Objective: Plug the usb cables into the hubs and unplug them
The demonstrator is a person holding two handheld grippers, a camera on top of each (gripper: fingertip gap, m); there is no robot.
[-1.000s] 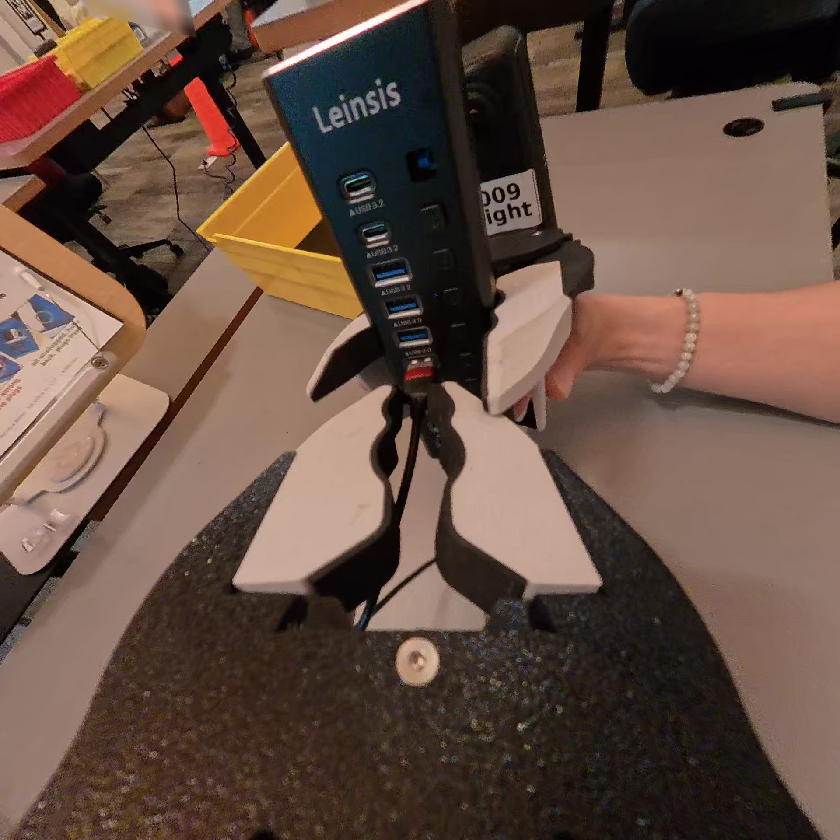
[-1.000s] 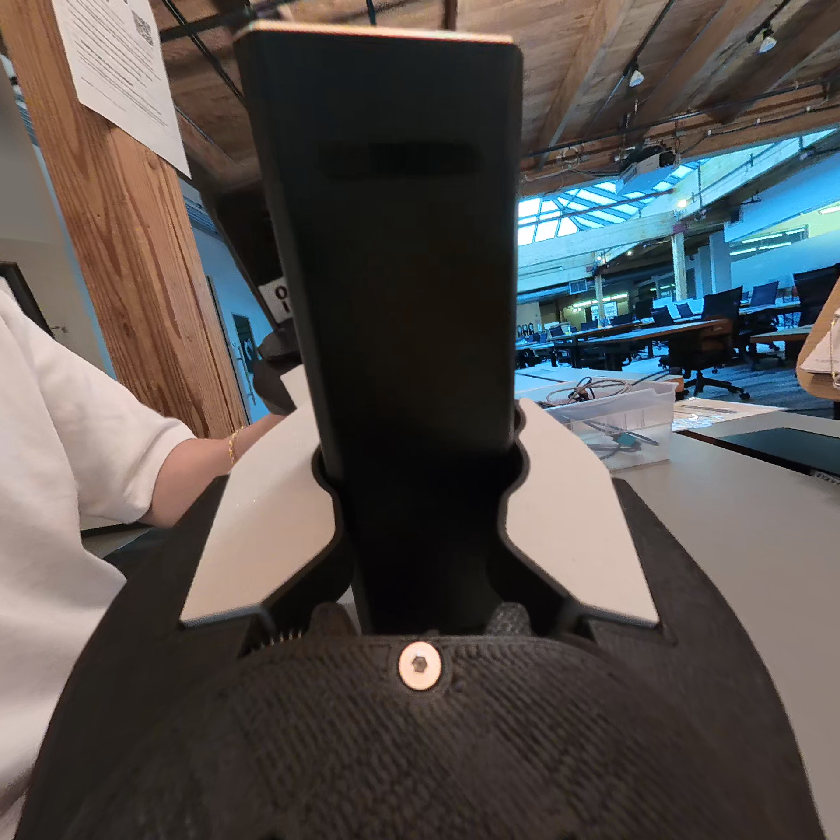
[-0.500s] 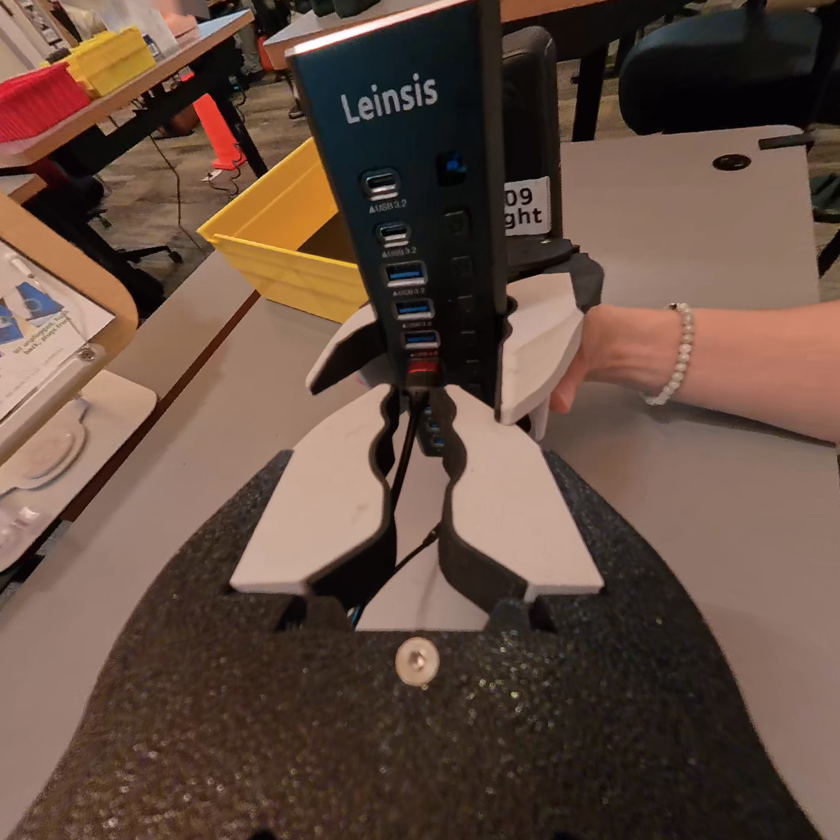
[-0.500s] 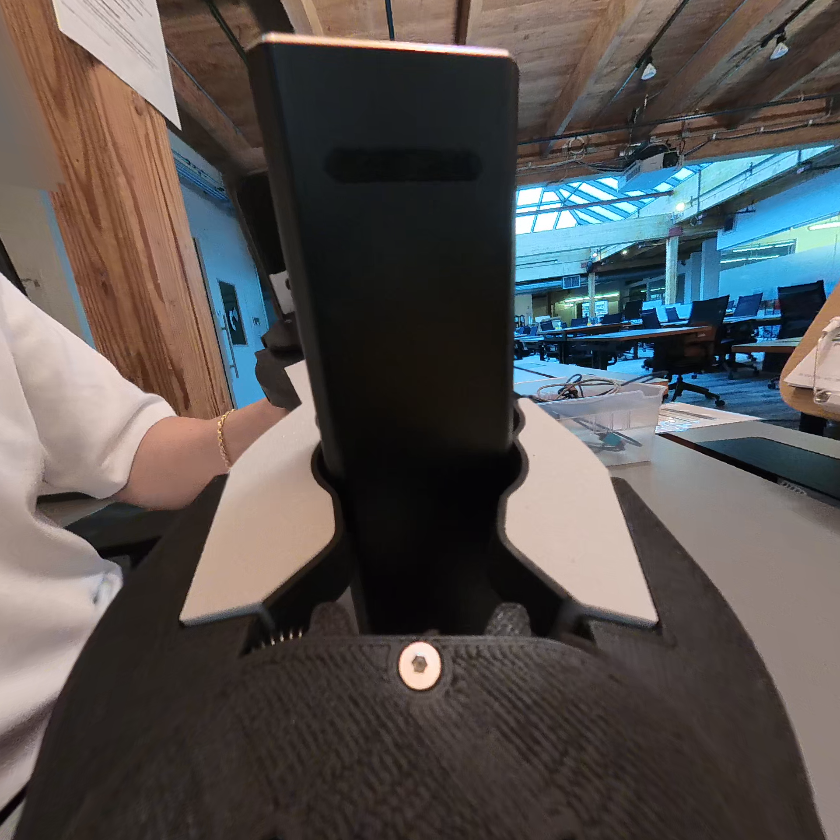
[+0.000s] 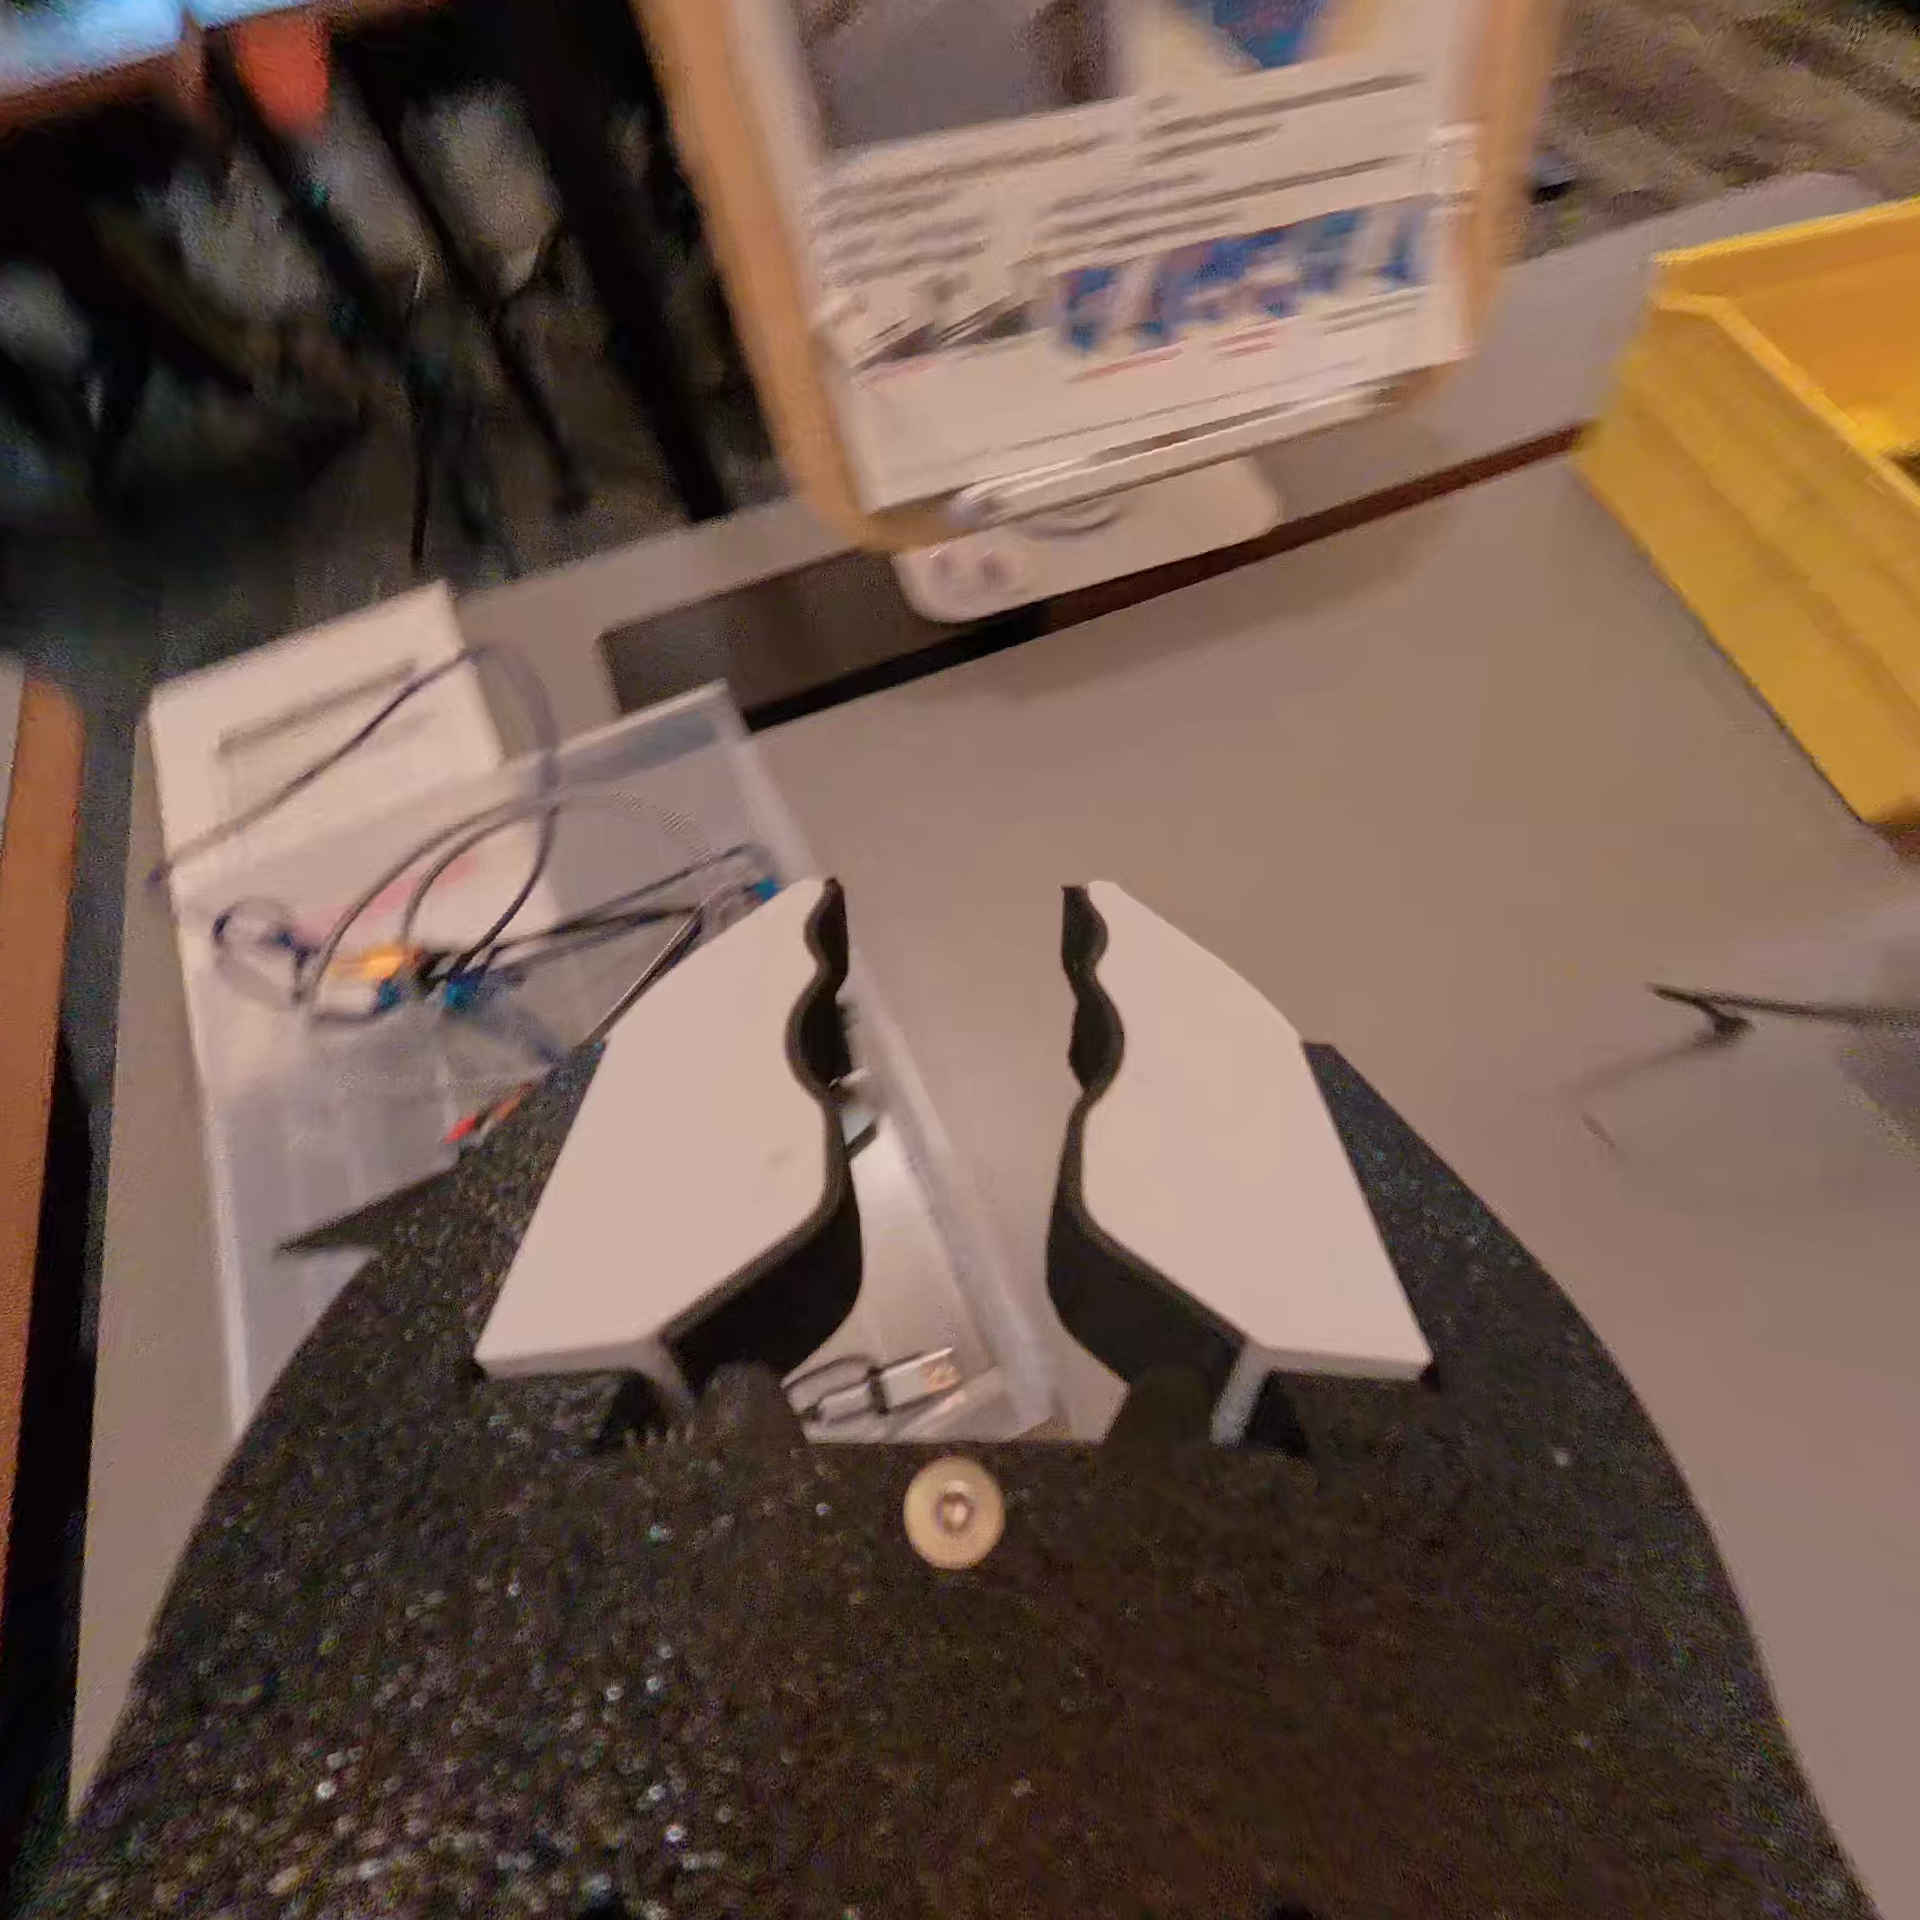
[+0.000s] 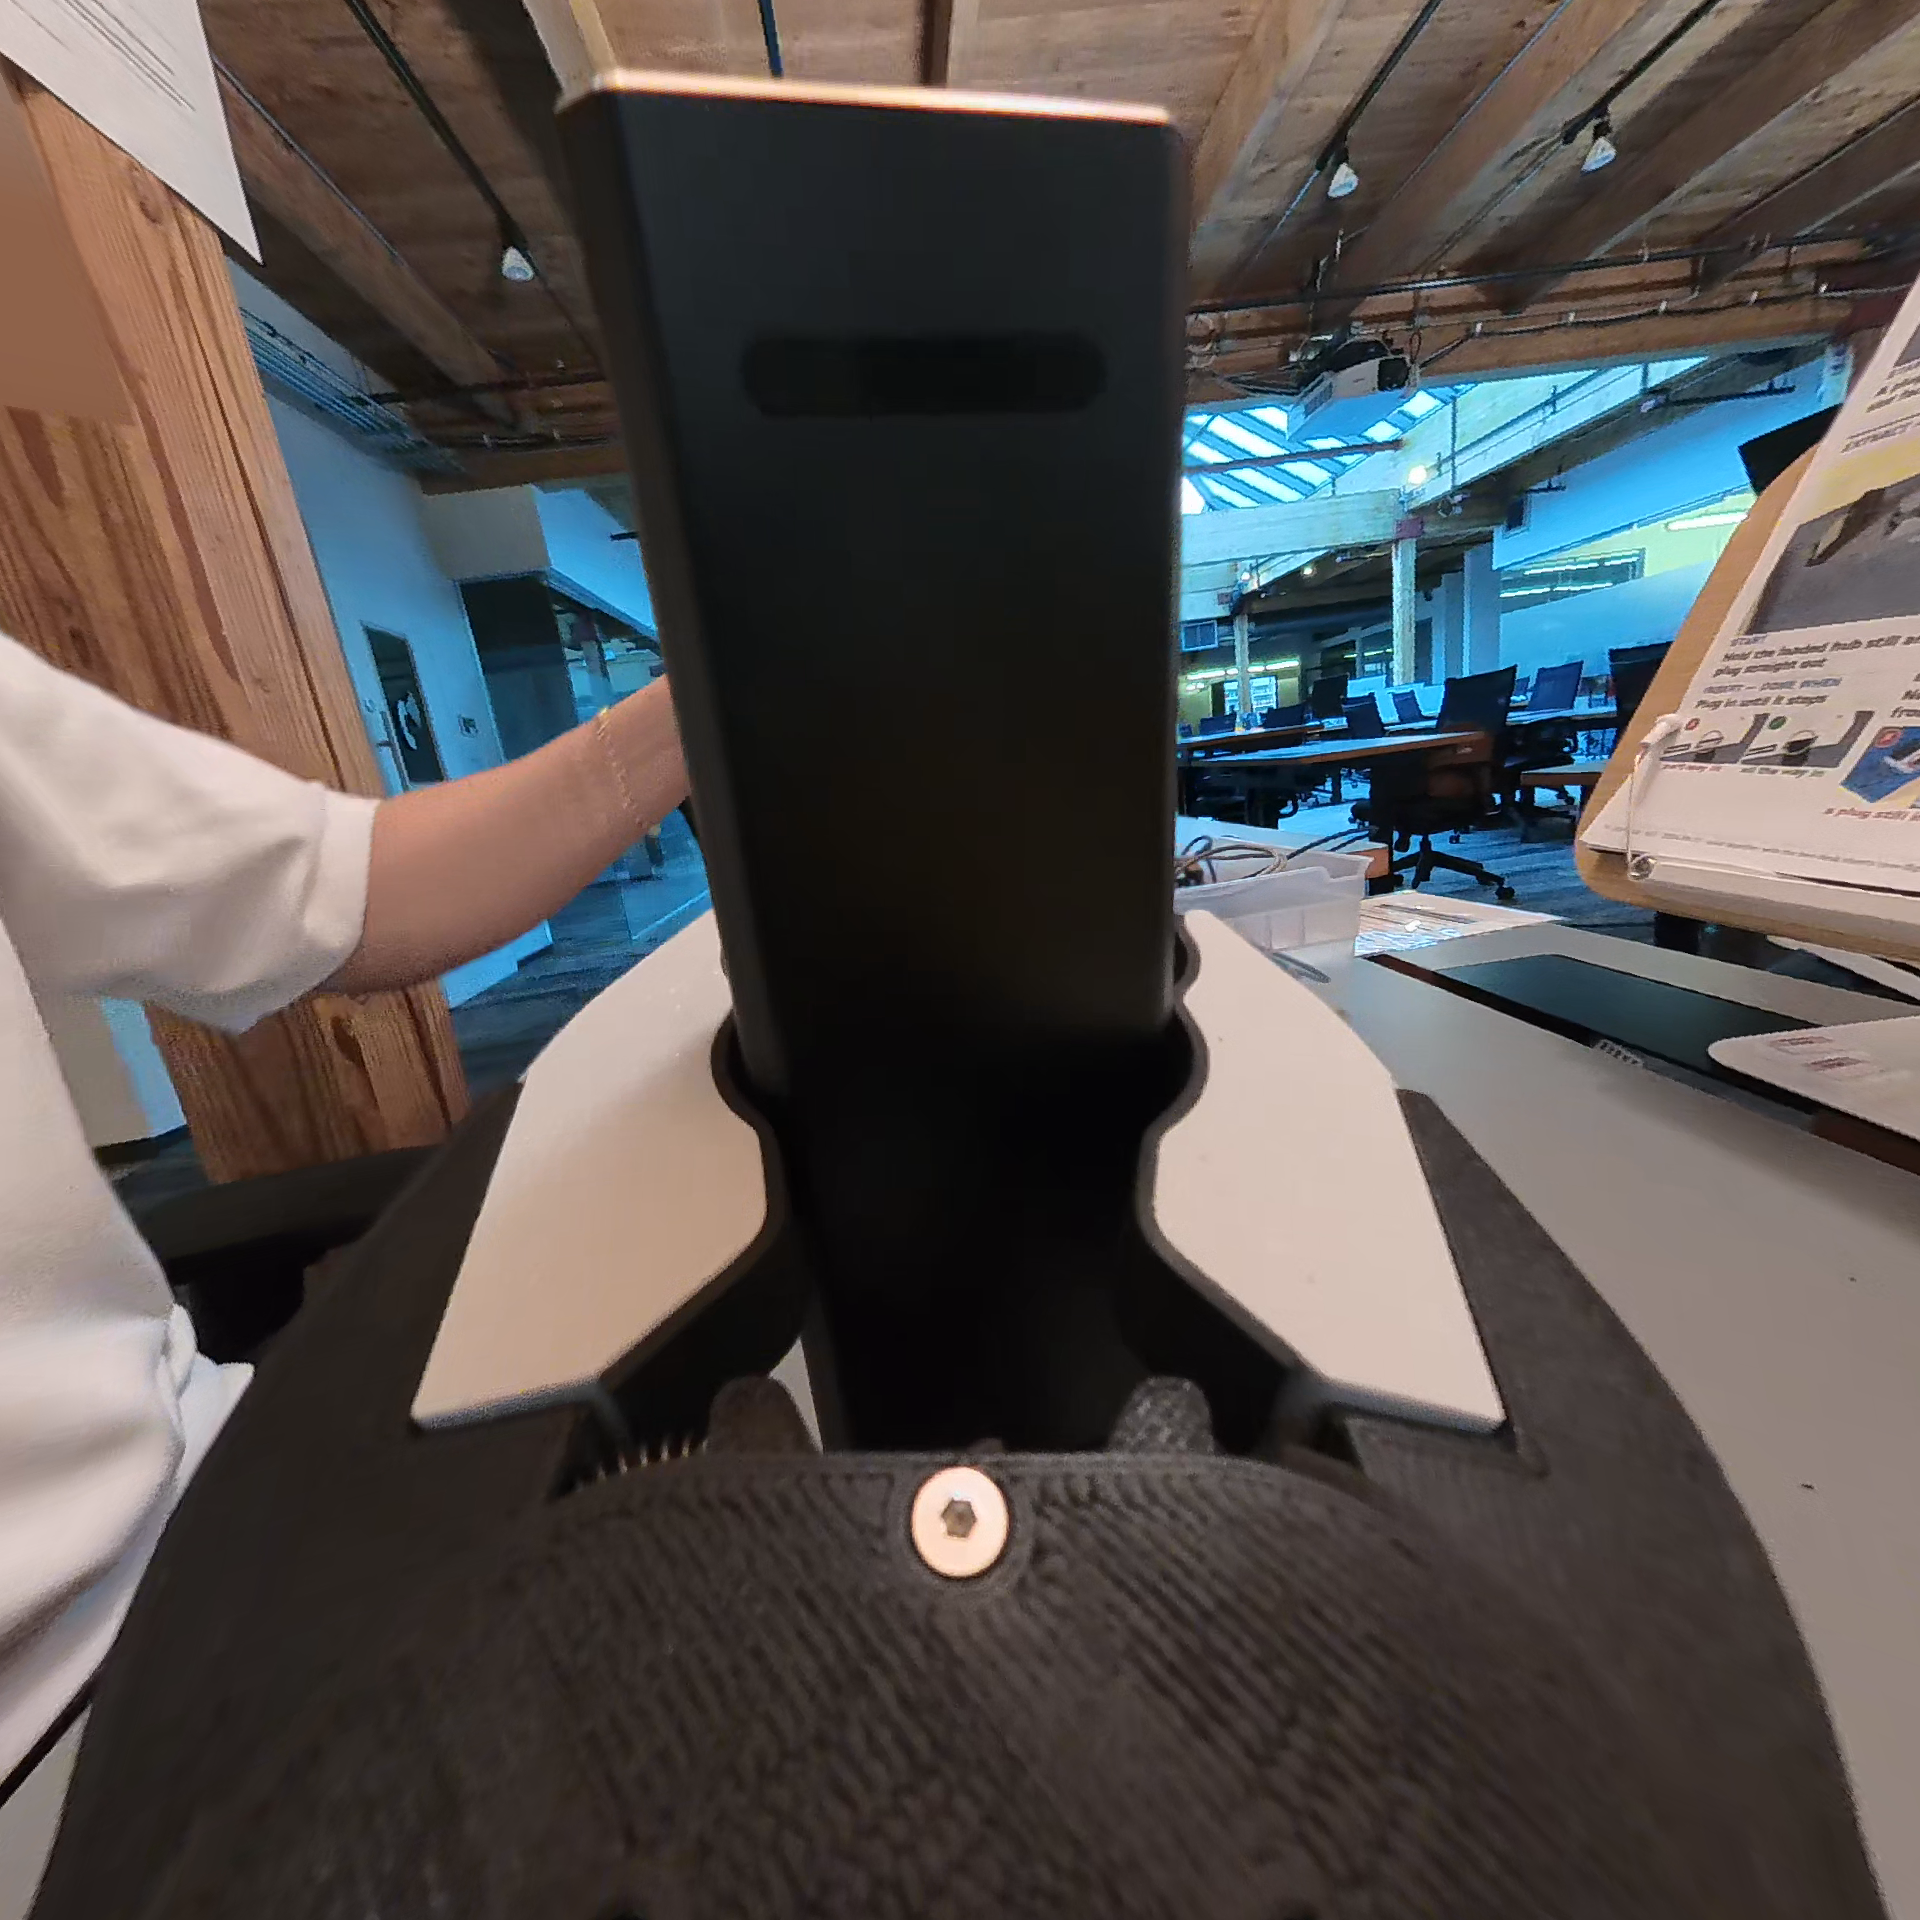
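Note:
My right gripper point(image 6: 956, 987) is shut on the black USB hub point(image 6: 904, 582) and holds it upright, its plain back toward the camera. The hub's ports are hidden. My left gripper point(image 5: 948, 904) is open and empty, over the right rim of a clear plastic bin point(image 5: 343, 1101) that holds several USB cables point(image 5: 416, 956). One cable plug point(image 5: 914, 1377) lies in the bin below the jaws. The left wrist view is blurred. The hub does not show in the left wrist view.
A wooden stand with an instruction sheet point(image 5: 1132, 270) rises behind the grey table point(image 5: 1351, 852); it also shows at the right of the right wrist view point(image 6: 1787, 727). A yellow bin point(image 5: 1787, 499) sits at the right. A person's arm point(image 6: 499, 852) reaches behind the hub. The tips of one gripper are about 30 centimeters away from the tips of the other.
My left gripper has let go of the cable plug at the hub, opened, and swung left over the clear bin of cables. The right gripper still holds the hub.

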